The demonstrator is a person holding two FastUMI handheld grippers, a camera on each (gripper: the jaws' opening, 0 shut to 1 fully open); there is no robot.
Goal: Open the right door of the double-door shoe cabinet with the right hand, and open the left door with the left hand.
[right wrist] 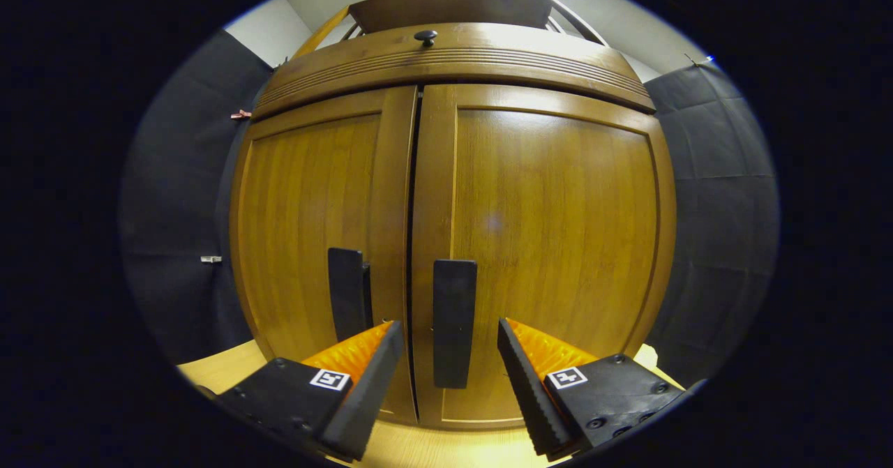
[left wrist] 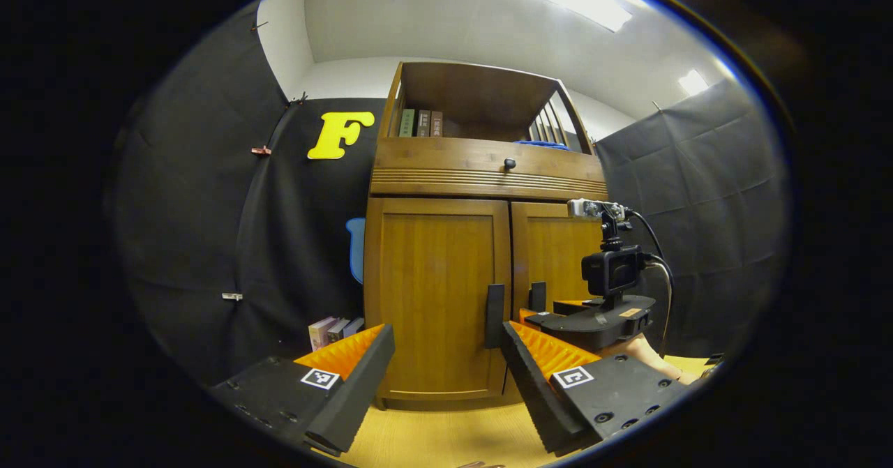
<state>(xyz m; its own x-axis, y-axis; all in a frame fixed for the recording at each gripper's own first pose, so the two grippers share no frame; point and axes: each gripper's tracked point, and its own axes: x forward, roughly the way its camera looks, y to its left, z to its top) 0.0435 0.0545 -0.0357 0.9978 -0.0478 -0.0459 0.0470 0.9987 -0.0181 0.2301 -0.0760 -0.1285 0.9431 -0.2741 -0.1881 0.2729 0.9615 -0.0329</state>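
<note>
Right gripper (right wrist: 446, 356) straddles the right door's upright handle (right wrist: 454, 323).

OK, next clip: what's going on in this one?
A person holds two grippers in front of a wooden shoe cabinet whose two doors are both shut. The right gripper is open and close to the right door, its fingers on either side of that door's dark handle without pressing on it. The left gripper hangs farther back, open, facing the left door. Nothing is opened yet.

L gripper (left wrist: 446, 377) jaws wide apart, frame bottom center; R gripper (right wrist: 446, 377) likewise spread, bottom center.
</note>
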